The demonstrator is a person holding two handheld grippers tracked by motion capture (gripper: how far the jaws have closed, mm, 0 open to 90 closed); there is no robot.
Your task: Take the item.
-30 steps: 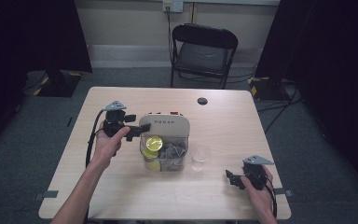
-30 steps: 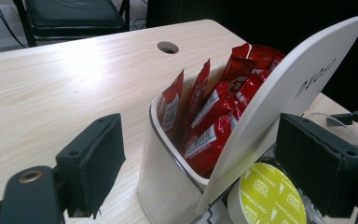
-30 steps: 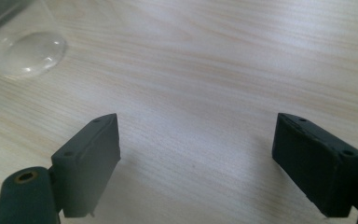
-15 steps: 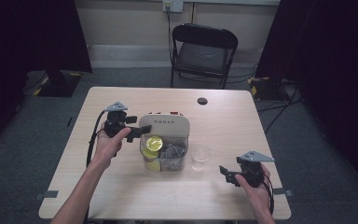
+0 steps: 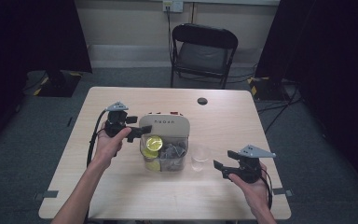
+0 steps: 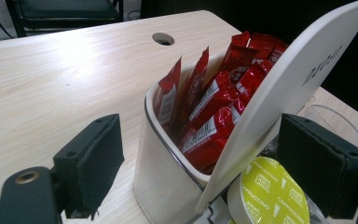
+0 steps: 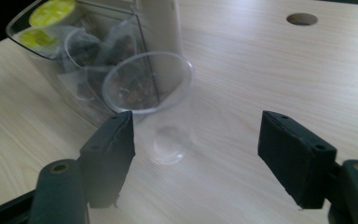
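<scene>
So the landmark here was the cream-and-clear plastic pod organiser box (image 5: 164, 140) sitting mid-way across the pale wooden desk (image 5: 121, 191). The left hand-held gripper (image 5: 135, 131) was right up against the organiser's left side, jaws spread wide, one either side of the tilted cream lid (image 6: 289, 88), with nothing pinched. Just under that lid sat a round yellow-green cappuccino capsule (image 6: 268, 196), and behind the lid was a cream compartment stuffed with red foil sachets (image 6: 205, 116).

The right hand-held gripper (image 7: 196, 154) was off to the organiser's right, also spread open and empty, lined up on a clear plastic cup (image 7: 161, 112) that stood upright just beside the organiser's clear wall, close enough that I couldn't tell if they touched.

What I figured could go wrong: that cup looked flimsy (thin, see-through, likely weighs nothing), so closing hard would crush it, and one jaw arriving first would skid it into the organiser or tip it. On the other side, the left jaws straddled the lid rather than the capsule, so squeezing there would likely grab the lid and drag the whole organiser, maybe knocking the cup too.
</scene>
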